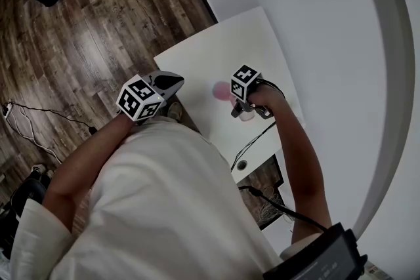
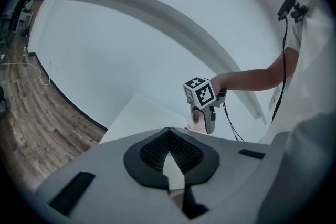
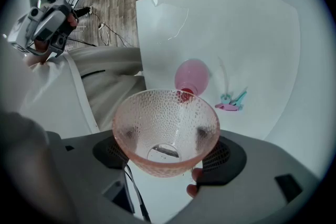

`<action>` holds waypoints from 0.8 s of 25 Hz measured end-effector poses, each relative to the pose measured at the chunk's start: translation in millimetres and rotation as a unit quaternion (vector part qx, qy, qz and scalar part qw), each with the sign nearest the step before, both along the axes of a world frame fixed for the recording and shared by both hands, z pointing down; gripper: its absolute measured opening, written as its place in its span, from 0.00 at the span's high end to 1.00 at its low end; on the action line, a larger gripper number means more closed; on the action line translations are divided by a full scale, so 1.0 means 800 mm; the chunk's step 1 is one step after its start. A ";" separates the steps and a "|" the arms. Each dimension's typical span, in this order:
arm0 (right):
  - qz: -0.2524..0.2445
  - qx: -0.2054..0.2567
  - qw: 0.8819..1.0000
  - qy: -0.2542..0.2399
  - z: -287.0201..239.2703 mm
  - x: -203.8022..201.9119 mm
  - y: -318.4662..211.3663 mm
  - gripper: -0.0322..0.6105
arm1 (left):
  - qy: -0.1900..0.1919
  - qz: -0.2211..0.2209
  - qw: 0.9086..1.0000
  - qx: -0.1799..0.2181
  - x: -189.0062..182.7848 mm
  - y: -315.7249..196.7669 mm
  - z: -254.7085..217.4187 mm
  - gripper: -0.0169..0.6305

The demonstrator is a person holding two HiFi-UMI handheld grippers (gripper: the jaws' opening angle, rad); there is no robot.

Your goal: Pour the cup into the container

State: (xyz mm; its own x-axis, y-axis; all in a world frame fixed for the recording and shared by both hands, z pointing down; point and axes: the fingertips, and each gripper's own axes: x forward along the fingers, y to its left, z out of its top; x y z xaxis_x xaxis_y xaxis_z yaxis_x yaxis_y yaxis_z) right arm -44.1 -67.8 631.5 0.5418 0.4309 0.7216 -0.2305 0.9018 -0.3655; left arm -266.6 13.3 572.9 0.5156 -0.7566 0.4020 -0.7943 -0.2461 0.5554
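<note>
Our right claw (image 3: 168, 150) is gripping the cup (image 3: 165, 113), a clear pink tumbler with a dimpled wall. The two pads are pressing on its opposite sides, showing as dark patches through the wall at nine and three o'clock. We are holding the cup in the air over the white table (image 3: 236, 23) with its mouth facing up toward the claw's camera, so we are looking straight down onto its round base.

The container (image 3: 191, 75) is sitting on the table at twelve o'clock from the cup, just past the far rim. It is a round pink vessel, apart from the cup. A small red spot (image 3: 185, 95) is showing at its near edge, and we cannot tell what it is. A few small teal and pink pieces (image 3: 232, 102) are lying on the table at four o'clock from the container, near it but not touching.

From the head view, the container (image 1: 222, 91) is lying at ten o'clock from the right claw (image 1: 246, 108).

Our left claw (image 2: 170, 152) is clenched on nothing, with its pads meeting in a closed seam. We are holding it off the table's edge over the wooden floor (image 1: 79, 23), at nine o'clock from the right claw.
</note>
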 end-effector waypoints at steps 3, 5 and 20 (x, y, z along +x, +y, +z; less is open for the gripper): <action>0.009 0.005 1.000 -0.013 0.006 0.002 0.004 0.36 | -0.003 0.008 1.000 -0.003 0.005 0.001 0.000 0.96; 0.015 0.008 1.000 -0.026 0.013 0.012 0.020 0.36 | -0.010 0.010 1.000 -0.001 0.015 0.013 0.003 0.96; 0.076 0.044 0.987 -0.136 0.009 0.001 0.036 0.36 | -0.033 0.012 0.999 -0.010 0.016 0.025 -0.016 0.96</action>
